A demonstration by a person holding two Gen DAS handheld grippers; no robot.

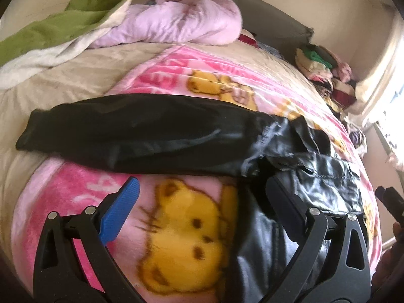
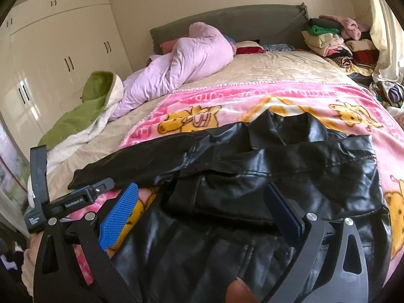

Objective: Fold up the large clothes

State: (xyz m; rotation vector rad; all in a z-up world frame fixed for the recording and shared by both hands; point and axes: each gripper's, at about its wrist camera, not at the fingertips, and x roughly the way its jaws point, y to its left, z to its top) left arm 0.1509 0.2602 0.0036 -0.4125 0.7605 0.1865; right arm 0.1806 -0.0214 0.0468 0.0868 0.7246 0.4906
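A black leather jacket (image 2: 290, 166) lies on a pink bear-print blanket (image 2: 252, 96) on the bed. Its left sleeve (image 1: 131, 136) stretches out flat to the left; the right side is folded over the body. My left gripper (image 1: 202, 189) is open and empty, hovering above the blanket and the jacket's left edge, just below the sleeve. My right gripper (image 2: 202, 197) is open and empty above the jacket's body. The left gripper's body also shows at the left of the right wrist view (image 2: 73, 199).
A lilac duvet (image 2: 181, 60) and a green-and-white blanket (image 2: 85, 108) lie at the bed's far left. Stacks of folded clothes (image 2: 335, 40) sit at the far right by the headboard. White wardrobes (image 2: 58, 48) stand to the left.
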